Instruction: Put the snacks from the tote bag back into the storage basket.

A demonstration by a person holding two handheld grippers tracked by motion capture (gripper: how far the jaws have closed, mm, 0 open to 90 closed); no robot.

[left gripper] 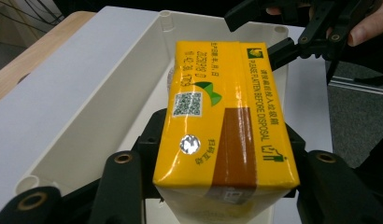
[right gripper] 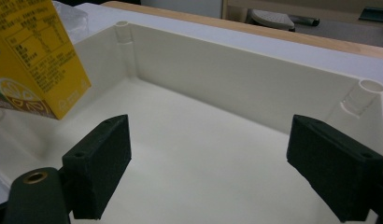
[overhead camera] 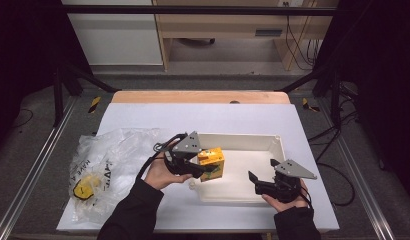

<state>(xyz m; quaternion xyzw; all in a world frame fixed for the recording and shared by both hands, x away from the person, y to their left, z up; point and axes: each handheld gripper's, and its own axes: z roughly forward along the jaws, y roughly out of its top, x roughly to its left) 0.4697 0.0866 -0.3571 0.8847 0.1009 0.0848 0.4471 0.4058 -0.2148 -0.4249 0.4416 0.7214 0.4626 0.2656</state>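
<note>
A yellow drink carton (overhead camera: pixel 212 162) sits between the jaws of my left gripper (overhead camera: pixel 205 170), which is shut on its sides. The carton (left gripper: pixel 227 116) hangs tilted over the left end of a white tray (overhead camera: pixel 243 136). In the right gripper view its lower corner (right gripper: pixel 35 56) is close to the tray floor. My right gripper (overhead camera: pixel 263 170) stands open at the tray's near right part with nothing between its pads (right gripper: pixel 101 163). In the left gripper view the right gripper (left gripper: pixel 255 35) shows beyond the carton, past the tray wall (left gripper: pixel 110 84).
A crumpled clear plastic bag (overhead camera: pixel 108 160) with yellow print lies on the white table left of the tray. The tray's inside (right gripper: pixel 236 79) is bare apart from the carton. Metal rails run along both table sides.
</note>
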